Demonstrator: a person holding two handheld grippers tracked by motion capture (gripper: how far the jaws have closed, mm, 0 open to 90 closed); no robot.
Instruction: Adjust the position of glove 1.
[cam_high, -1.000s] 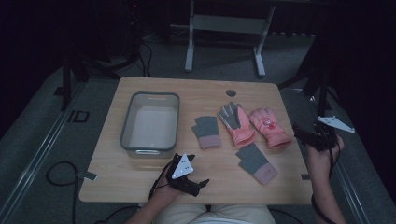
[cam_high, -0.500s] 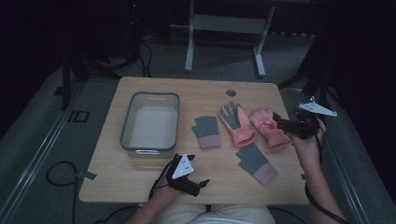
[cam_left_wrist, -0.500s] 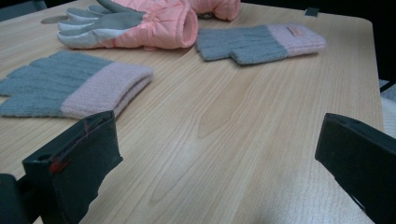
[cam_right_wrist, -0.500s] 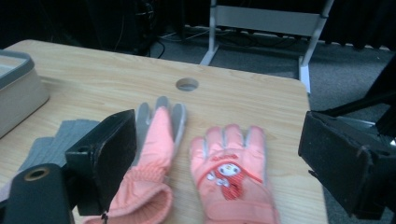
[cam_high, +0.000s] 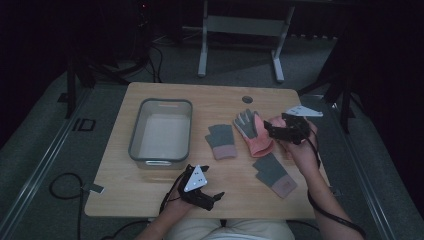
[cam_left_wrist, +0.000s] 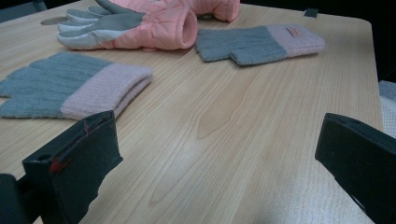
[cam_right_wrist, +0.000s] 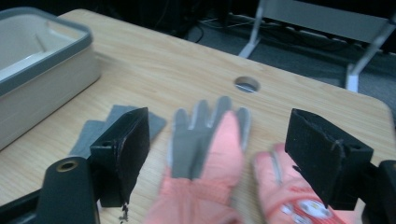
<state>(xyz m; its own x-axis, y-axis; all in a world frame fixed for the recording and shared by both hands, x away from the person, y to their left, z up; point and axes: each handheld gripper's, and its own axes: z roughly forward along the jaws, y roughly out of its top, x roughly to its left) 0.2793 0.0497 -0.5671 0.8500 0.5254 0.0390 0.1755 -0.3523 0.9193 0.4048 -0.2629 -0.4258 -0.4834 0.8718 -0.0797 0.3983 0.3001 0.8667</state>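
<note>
Two pink gloves lie at the table's right: one palm-up with a grey palm (cam_high: 252, 131) (cam_right_wrist: 205, 140), the other (cam_right_wrist: 289, 196) just right of it. A grey knit glove with a pink cuff (cam_high: 220, 141) (cam_left_wrist: 70, 88) lies at the centre, and its mate (cam_high: 274, 174) (cam_left_wrist: 257, 42) nearer the front right. My right gripper (cam_high: 271, 131) (cam_right_wrist: 224, 154) hovers open over the pink gloves. Its jaws have just been closing a little, with the grey-palmed glove below their gap and untouched. At the front edge, my left gripper (cam_high: 212, 199) (cam_left_wrist: 219, 172) rests open on bare wood.
A grey-rimmed, pale plastic bin (cam_high: 160, 129) (cam_right_wrist: 42, 60) stands at the left of the wooden table (cam_high: 125, 195). A round cable hole (cam_high: 247, 99) sits near the far edge. Behind the table are a metal stand and cables on the floor.
My right gripper has travelled left from the table's right edge to above the pink gloves. The left gripper has stayed put, and the gloves have not moved.
</note>
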